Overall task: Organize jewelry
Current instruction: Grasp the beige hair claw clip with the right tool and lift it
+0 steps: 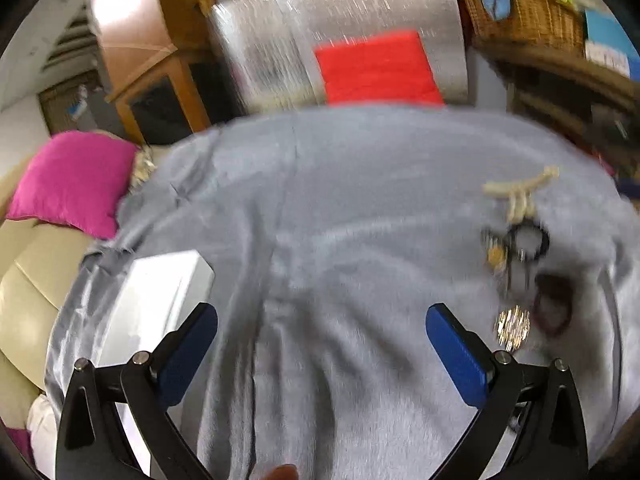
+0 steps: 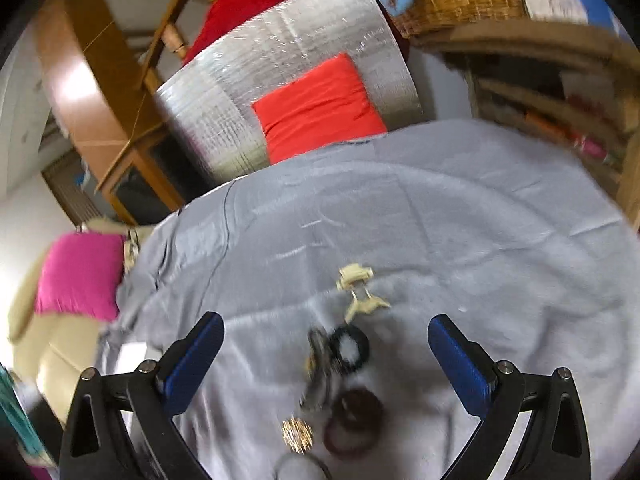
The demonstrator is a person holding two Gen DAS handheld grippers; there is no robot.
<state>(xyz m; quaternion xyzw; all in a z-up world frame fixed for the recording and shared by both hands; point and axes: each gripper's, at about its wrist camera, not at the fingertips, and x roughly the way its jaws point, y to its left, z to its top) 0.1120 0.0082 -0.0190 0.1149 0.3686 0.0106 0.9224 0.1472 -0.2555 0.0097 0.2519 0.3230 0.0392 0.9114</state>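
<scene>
We record a loose cluster of jewelry on a grey cloth (image 2: 460,216) covering a rounded table. In the right wrist view the pieces run in a line: cream clips (image 2: 358,288) farthest out, then a black ring-shaped band (image 2: 349,347), a blurred tangle of metal pieces (image 2: 318,376) just beside it, a dark red band (image 2: 354,420) and a gold round piece (image 2: 297,434) nearest the camera. Several touch or overlap; motion blur prevents finer identification.

The right gripper (image 2: 326,344) hangs over this cluster, tilted down toward the cloth, its blue-padded fingers (image 2: 460,364) spread wide with the jewelry between them and nothing held. We cannot tell whether the tips touch the cloth.

The left gripper (image 1: 322,334) points at bare cloth, fingers (image 1: 188,352) likewise spread wide and empty. In its view the cream clips (image 1: 518,190), black band (image 1: 526,240), dark red band (image 1: 554,306) and gold piece (image 1: 513,326) lie to its right, the gold piece just beside the right finger. A white flat object (image 1: 156,292) lies on the cloth at its left.

Beyond the far table edge stand a silver foil-covered seat (image 1: 352,12) with a red cushion (image 1: 380,68). A magenta pillow (image 1: 72,180) lies left on a beige sofa (image 1: 28,280); a wicker basket (image 1: 528,12) sits upper right above wooden shelving. The cloth beyond and right of the cluster carries only creases.
</scene>
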